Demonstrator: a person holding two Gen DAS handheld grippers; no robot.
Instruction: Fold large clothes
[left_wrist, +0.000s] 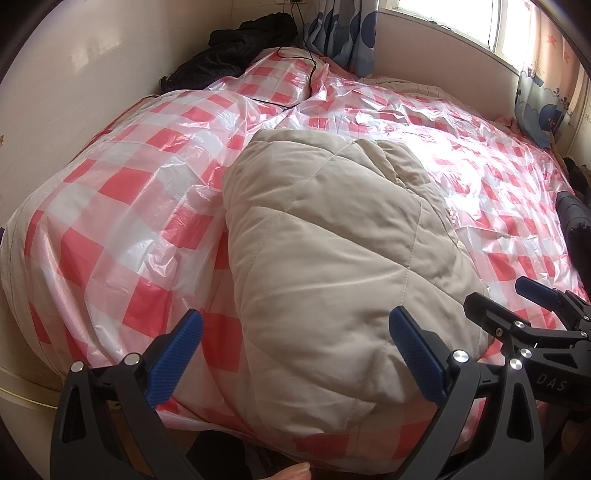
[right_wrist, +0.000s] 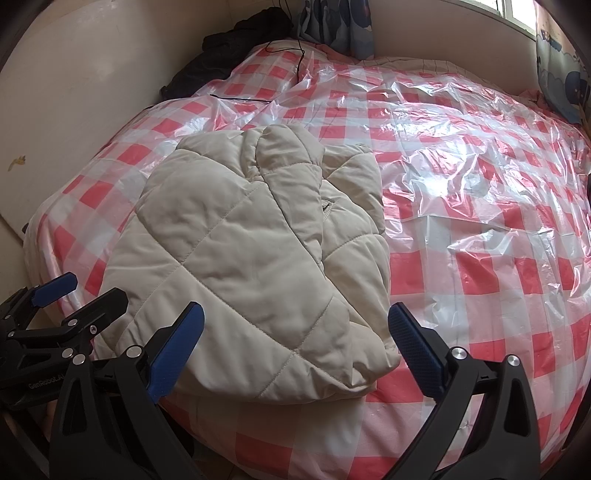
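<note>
A beige quilted puffer jacket (left_wrist: 332, 251) lies folded into a compact bundle on the bed near its front edge; it also shows in the right wrist view (right_wrist: 251, 251), with a sleeve laid over the top. My left gripper (left_wrist: 295, 354) is open and empty, its blue pads either side of the jacket's near edge, just short of it. My right gripper (right_wrist: 295, 350) is open and empty over the jacket's near right corner. Each gripper shows in the other's view: the right (left_wrist: 517, 306), the left (right_wrist: 74, 299), both open.
The bed is covered by a red-and-white checked plastic sheet (right_wrist: 461, 229). A black garment (left_wrist: 229, 51) and a black cable (left_wrist: 303, 74) lie at the far left corner by the wall. Blue curtains (left_wrist: 347, 29) hang at the back under a window.
</note>
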